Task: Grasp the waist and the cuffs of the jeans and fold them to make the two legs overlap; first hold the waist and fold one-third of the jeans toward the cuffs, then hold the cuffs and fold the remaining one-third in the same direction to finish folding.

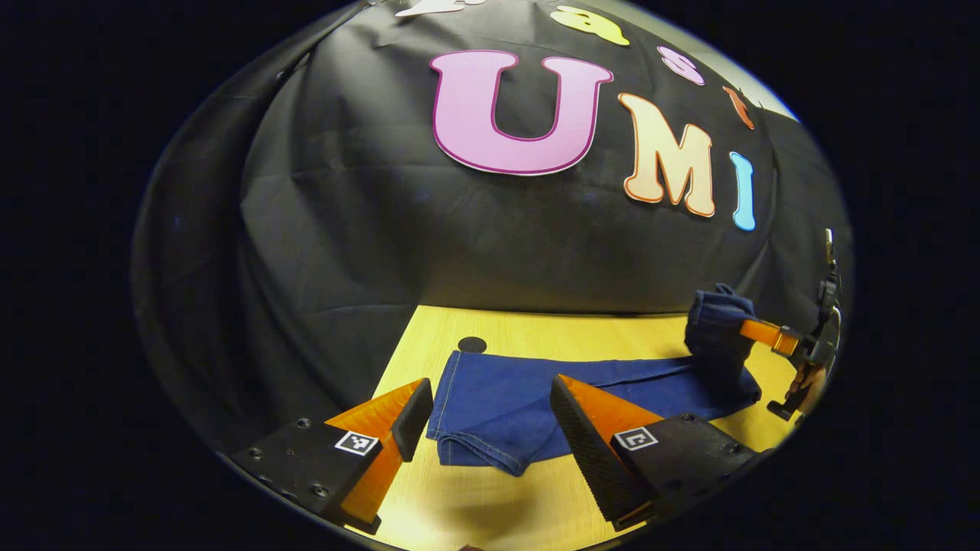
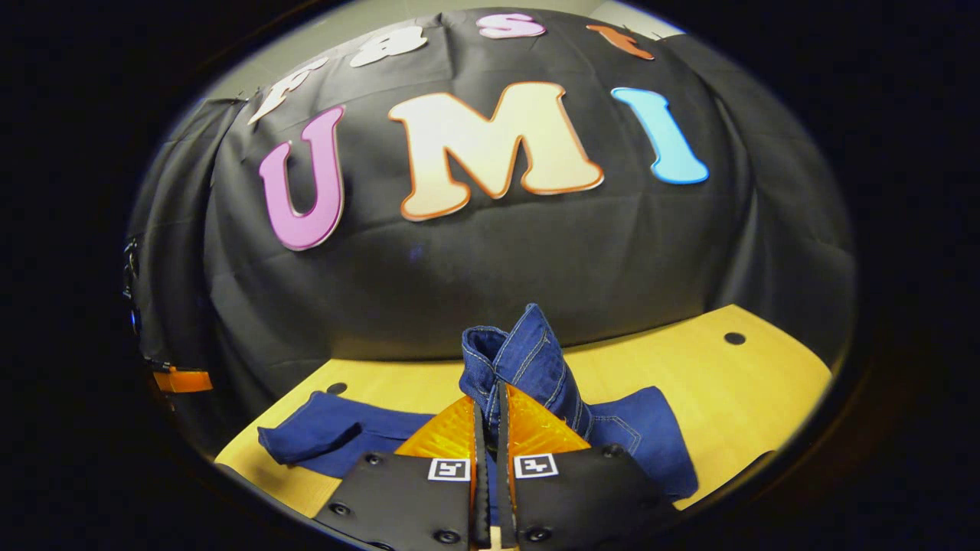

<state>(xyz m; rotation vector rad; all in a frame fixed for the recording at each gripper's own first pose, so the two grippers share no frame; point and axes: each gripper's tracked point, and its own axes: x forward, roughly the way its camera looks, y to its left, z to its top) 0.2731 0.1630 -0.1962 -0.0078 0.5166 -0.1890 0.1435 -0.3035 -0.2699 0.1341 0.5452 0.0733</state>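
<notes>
The work surface before me is a wooden table point(image 1: 536, 325) with a pale yellow, light-grained top. I see a round dark hole point(image 1: 472, 344) set in the top near its far edge in the left gripper view. In the right gripper view, I see two such holes: one near the far left point(image 2: 336, 388), one near the far right corner point(image 2: 735, 337). Behind the table, a black cloth wall point(image 1: 367, 229) hangs in soft creases and meets the table's far edge.
</notes>
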